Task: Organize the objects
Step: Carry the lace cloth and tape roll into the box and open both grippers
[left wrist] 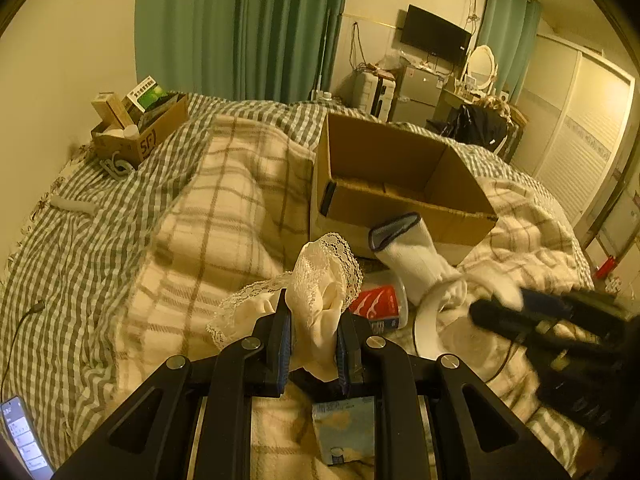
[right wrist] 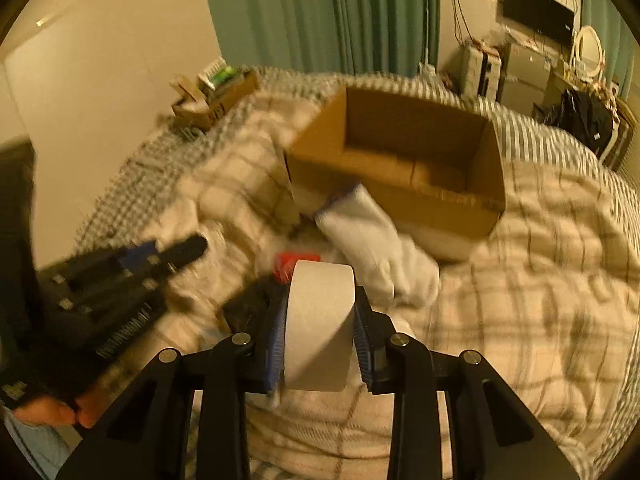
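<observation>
My left gripper (left wrist: 314, 334) is shut on a cream lace-trimmed cloth (left wrist: 320, 280), held above the plaid blanket. My right gripper (right wrist: 320, 320) is shut on a roll of white tape (right wrist: 320, 320); in the left wrist view it shows blurred at the right (left wrist: 516, 312). An open, empty cardboard box (left wrist: 400, 176) stands on the bed just beyond; it also shows in the right wrist view (right wrist: 404, 160). A white glove with a blue cuff (left wrist: 412, 252) lies against the box front, also seen in the right wrist view (right wrist: 372, 248). The left gripper shows blurred at the left of the right wrist view (right wrist: 188, 248).
A red and white packet (left wrist: 380, 304) lies by the glove. A light blue packet (left wrist: 344, 428) lies under my left gripper. A small box with cartons (left wrist: 136, 128) stands at the far left of the bed. A phone (left wrist: 24, 440) lies at lower left. Furniture lines the far wall.
</observation>
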`<state>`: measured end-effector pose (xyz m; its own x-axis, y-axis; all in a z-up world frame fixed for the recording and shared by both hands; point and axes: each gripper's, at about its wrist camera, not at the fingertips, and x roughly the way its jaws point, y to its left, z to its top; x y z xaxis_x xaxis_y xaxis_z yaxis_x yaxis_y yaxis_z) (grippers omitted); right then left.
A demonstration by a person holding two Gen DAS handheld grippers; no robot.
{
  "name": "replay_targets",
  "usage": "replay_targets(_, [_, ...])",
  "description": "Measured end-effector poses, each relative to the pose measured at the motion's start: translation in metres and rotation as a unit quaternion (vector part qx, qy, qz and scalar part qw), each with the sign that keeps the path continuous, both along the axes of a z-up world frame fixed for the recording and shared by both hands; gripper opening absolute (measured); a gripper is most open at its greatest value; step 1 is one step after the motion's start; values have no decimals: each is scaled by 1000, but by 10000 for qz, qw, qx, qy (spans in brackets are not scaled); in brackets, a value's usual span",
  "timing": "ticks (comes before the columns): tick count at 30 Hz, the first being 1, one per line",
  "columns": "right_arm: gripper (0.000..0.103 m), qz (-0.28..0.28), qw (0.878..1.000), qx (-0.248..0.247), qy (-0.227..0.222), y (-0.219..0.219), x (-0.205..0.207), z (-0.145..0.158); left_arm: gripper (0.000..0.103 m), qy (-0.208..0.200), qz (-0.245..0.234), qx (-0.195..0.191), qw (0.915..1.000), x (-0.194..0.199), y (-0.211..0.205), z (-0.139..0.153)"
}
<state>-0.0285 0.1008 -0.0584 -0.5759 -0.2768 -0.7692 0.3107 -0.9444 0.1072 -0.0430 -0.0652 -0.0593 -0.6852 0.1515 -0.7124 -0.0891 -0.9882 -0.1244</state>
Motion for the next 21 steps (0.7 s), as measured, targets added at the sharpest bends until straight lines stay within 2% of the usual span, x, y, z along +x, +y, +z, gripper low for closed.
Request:
replay_targets(6, [29,113,9972,-52,735,3,-22,64,18,273,-207,-41,9994,-23,5,34])
replay_targets(10, [29,89,9930,170,1169,10,-46,97,18,522,-540,103,9971,-57,20,68])
replay_targets(13, [29,-4,9901,275,1378,24,-68,111,18,608,-781,94,9950,-90,38,83])
replay_targets(17, [29,-192,9885,352,1461,42,-100,110,18,527,-979,170,9937,-133,61,81])
replay_targets(19, [29,-283,9903,313,1327,51,-122,98,18,329,-1079,325,9931,-154,71,67])
replay_targets(21, [29,-331,9925,258,1147,57,-139,80,17,218,-1070,166,9939,-169,82,50])
